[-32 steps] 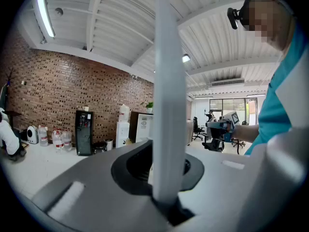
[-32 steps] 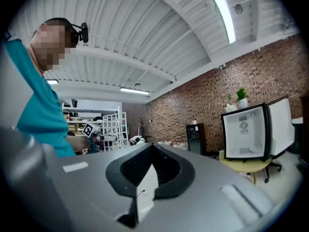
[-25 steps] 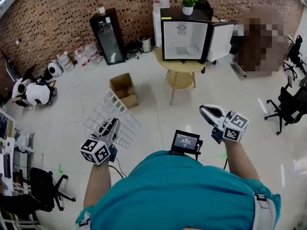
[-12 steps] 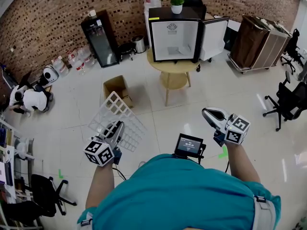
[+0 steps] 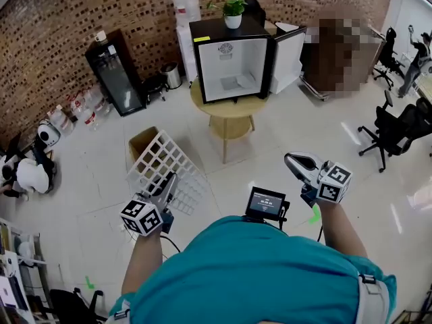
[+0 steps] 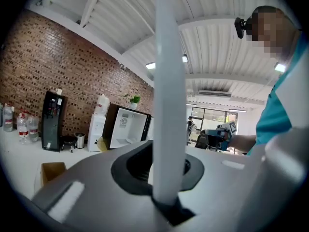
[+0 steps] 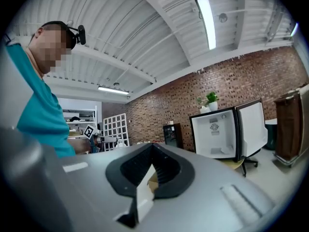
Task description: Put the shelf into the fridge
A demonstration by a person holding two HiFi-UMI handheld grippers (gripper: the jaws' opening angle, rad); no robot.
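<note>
The small round wooden surface (image 5: 233, 109) carries the open fridge (image 5: 229, 66). It stands on the white tiled floor (image 5: 94, 181), near a cardboard box (image 5: 140, 144).

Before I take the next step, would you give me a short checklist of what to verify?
1. Left gripper clamped on shelf: ok.
2. Right gripper free: ok, jaws shut on nothing.
3. Fridge door open: ok.
4. Fridge within reach: not ok, open floor lies between.
5. Shelf fits the fridge: cannot tell.
</note>
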